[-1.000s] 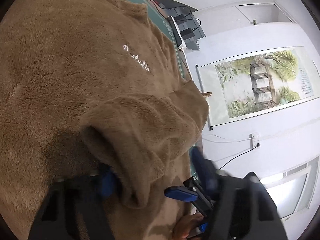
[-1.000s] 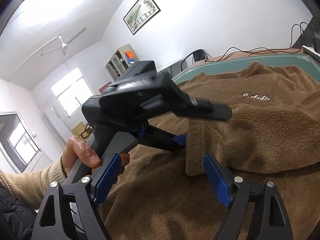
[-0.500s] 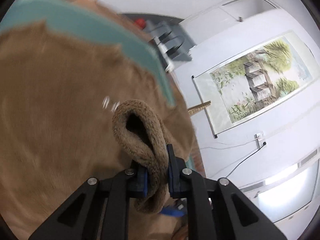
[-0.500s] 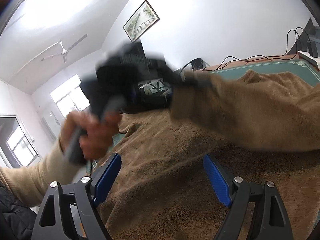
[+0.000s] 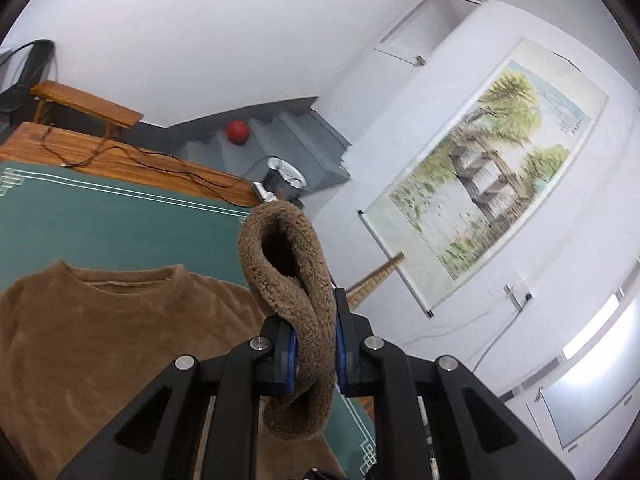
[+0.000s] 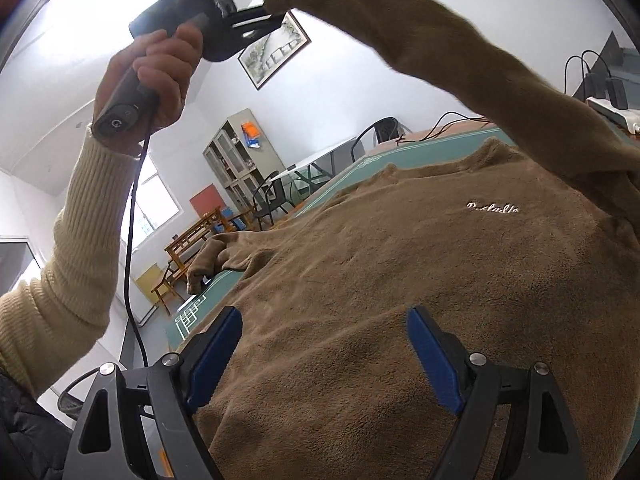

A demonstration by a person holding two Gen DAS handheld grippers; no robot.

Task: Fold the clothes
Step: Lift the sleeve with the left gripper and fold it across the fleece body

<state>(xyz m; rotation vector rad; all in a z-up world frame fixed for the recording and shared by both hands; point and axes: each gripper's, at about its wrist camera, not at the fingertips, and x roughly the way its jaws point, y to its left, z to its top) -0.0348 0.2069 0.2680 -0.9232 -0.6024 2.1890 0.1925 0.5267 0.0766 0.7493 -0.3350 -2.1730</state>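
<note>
Left gripper (image 5: 314, 354) clamps raised sleeve cuff (image 5: 292, 280); right gripper (image 6: 324, 356) agape over sweater (image 6: 400, 280); green mat (image 5: 100, 220) beneath.

Left gripper (image 5: 314, 350) raised, clamped; right gripper (image 6: 324, 354) low, spread wide.

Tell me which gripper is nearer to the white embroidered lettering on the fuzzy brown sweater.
Right. The right gripper hovers low over the fuzzy brown sweater, jaws open, the white embroidered lettering just beyond it. The left gripper is lifted high above, clamping the sweater's sleeve cuff.
</note>
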